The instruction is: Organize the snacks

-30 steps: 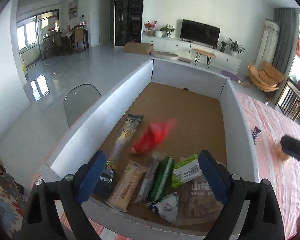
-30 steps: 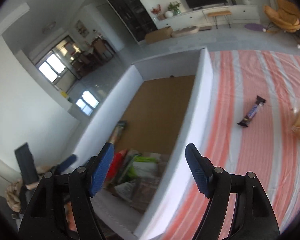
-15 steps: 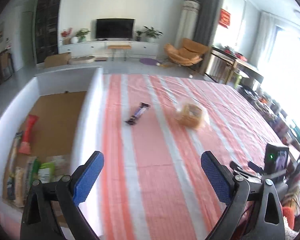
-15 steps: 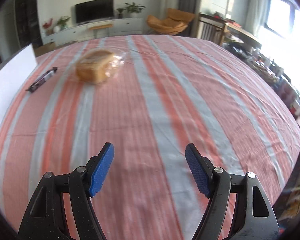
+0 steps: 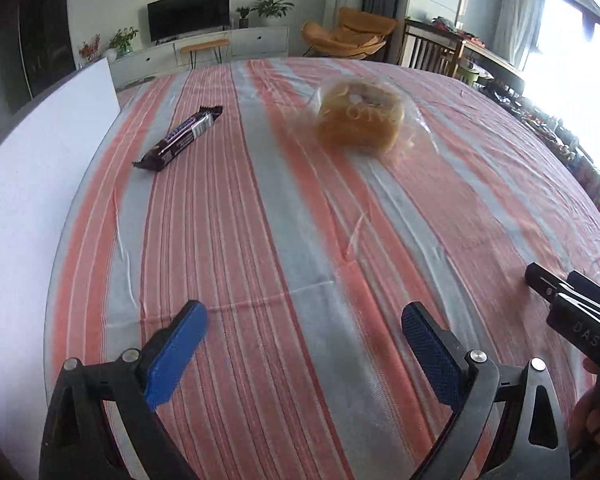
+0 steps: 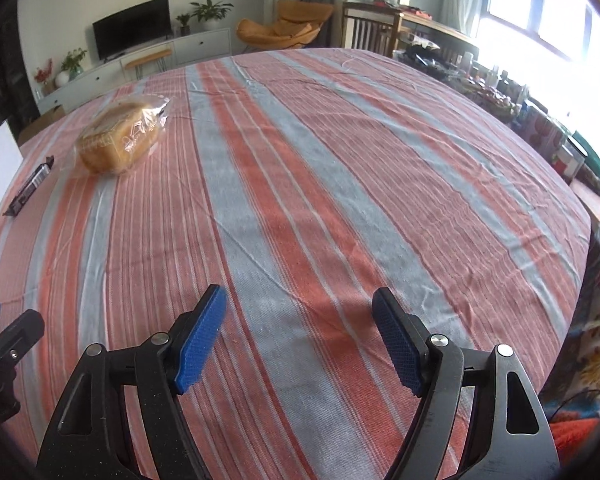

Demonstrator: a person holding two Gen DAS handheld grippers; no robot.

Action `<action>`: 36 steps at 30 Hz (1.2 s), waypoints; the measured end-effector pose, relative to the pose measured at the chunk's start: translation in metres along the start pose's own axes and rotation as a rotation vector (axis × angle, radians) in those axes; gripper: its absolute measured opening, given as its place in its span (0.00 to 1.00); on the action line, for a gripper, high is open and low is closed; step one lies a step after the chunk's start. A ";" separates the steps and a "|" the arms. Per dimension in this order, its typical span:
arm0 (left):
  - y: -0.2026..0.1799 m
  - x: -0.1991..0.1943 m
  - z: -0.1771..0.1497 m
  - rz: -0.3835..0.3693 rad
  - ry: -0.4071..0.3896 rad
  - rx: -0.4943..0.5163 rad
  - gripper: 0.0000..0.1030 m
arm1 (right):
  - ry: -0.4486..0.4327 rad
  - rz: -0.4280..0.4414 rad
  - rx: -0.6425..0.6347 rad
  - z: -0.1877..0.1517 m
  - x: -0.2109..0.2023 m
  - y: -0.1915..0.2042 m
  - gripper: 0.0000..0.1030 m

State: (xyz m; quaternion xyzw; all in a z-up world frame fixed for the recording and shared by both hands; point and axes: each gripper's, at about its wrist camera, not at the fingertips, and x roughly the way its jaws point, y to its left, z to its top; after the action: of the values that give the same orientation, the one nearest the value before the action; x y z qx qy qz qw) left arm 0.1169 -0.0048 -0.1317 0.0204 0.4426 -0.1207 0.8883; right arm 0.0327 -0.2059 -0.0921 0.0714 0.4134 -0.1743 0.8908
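We list: left tool (image 5: 302,334), blue pads spread wide, nothing between them, above the striped cloth of the table (image 5: 340,240). Right tool (image 6: 300,320), pads apart and opening wider, likewise empty, over bare cloth; its black body shows at the right edge of the left view. Beyond the left tool, a dark chocolate bar (image 5: 180,138) lies flat near the white box wall (image 5: 40,200). To its right, apart from it, a bagged bread loaf (image 5: 360,120) rests on the cloth. Background: television, orange armchair.
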 end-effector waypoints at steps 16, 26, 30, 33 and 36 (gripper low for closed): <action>-0.008 0.005 -0.001 0.040 0.030 0.044 1.00 | 0.001 0.012 0.017 0.001 0.005 -0.002 0.86; -0.008 0.005 -0.001 0.040 0.030 0.044 1.00 | 0.000 0.012 0.016 0.001 0.005 -0.002 0.86; -0.008 0.005 -0.001 0.040 0.030 0.044 1.00 | 0.000 0.012 0.016 0.001 0.006 -0.002 0.86; -0.008 0.005 -0.001 0.040 0.030 0.045 1.00 | 0.000 0.012 0.016 0.001 0.006 -0.002 0.86; -0.008 0.005 -0.001 0.040 0.030 0.045 1.00 | 0.000 0.012 0.016 0.001 0.006 -0.002 0.86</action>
State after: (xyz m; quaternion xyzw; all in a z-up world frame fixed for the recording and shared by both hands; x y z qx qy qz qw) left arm 0.1174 -0.0130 -0.1359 0.0508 0.4524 -0.1124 0.8832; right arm 0.0359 -0.2097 -0.0958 0.0811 0.4117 -0.1722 0.8912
